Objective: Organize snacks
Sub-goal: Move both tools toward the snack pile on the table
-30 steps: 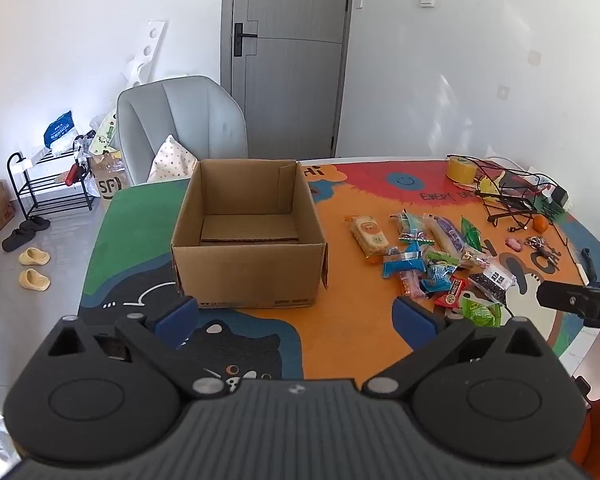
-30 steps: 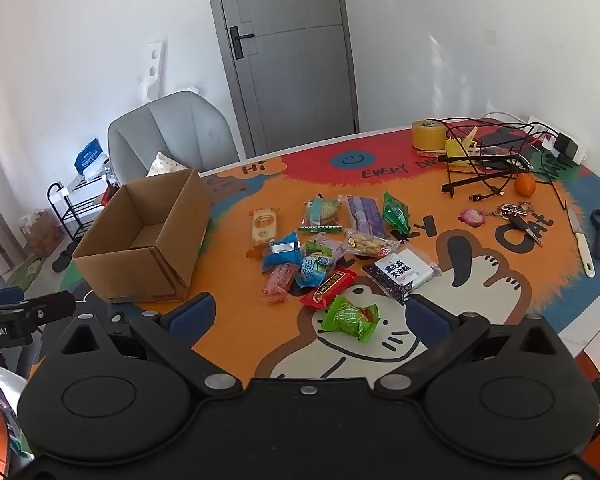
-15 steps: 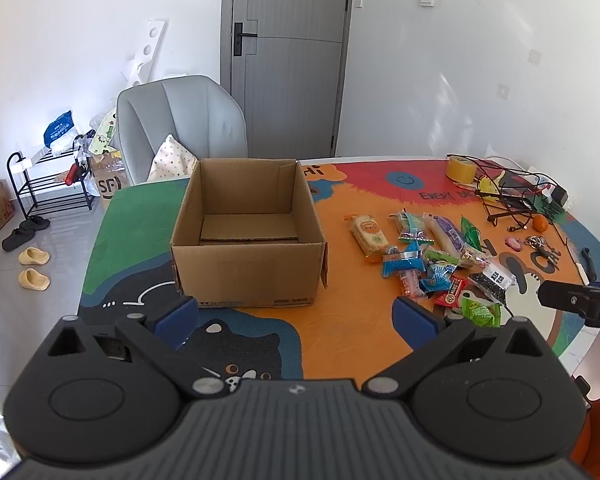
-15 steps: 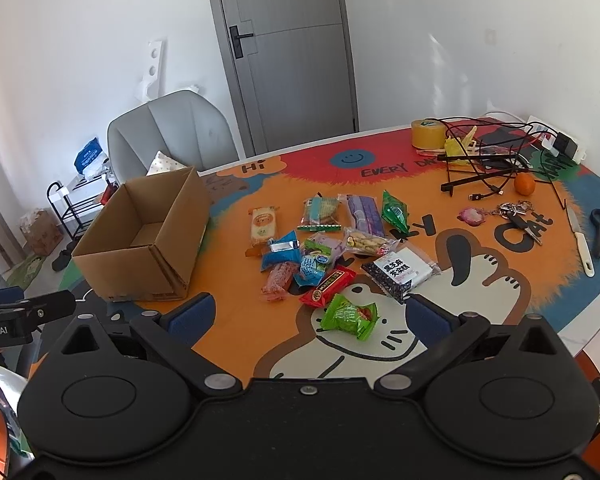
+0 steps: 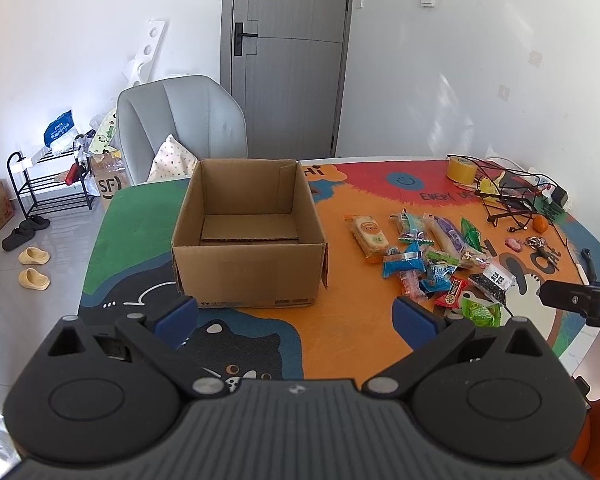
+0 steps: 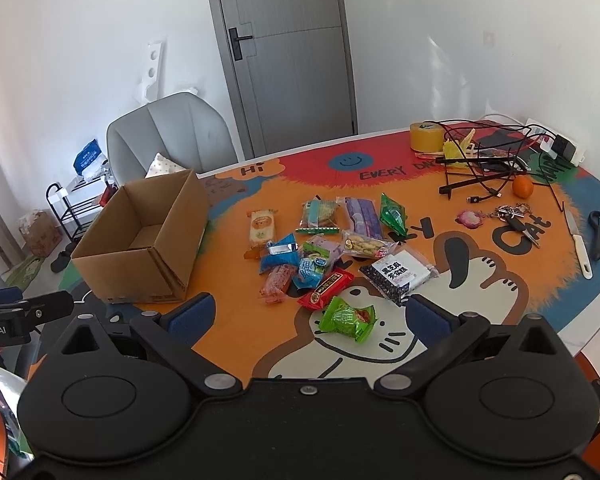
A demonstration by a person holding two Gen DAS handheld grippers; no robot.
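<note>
up front: left gripper [image 5: 296, 316] w/ blue pads spread wide, nothing held, hovering over colourful cartoon table mat [image 5: 352, 320] just short of open brown cardboard box [image 5: 249, 236], which sits bare inside. alongside, right gripper [image 6: 308, 316] also gaping wide & holding nothing, poised near green crinkly snack packet [image 6: 348, 318]. loose pile of wrapped snacks [image 6: 320, 248] scattered on mat to right of box, apart from it. red snack bar [image 6: 326, 290] just beyond green packet.
</note>
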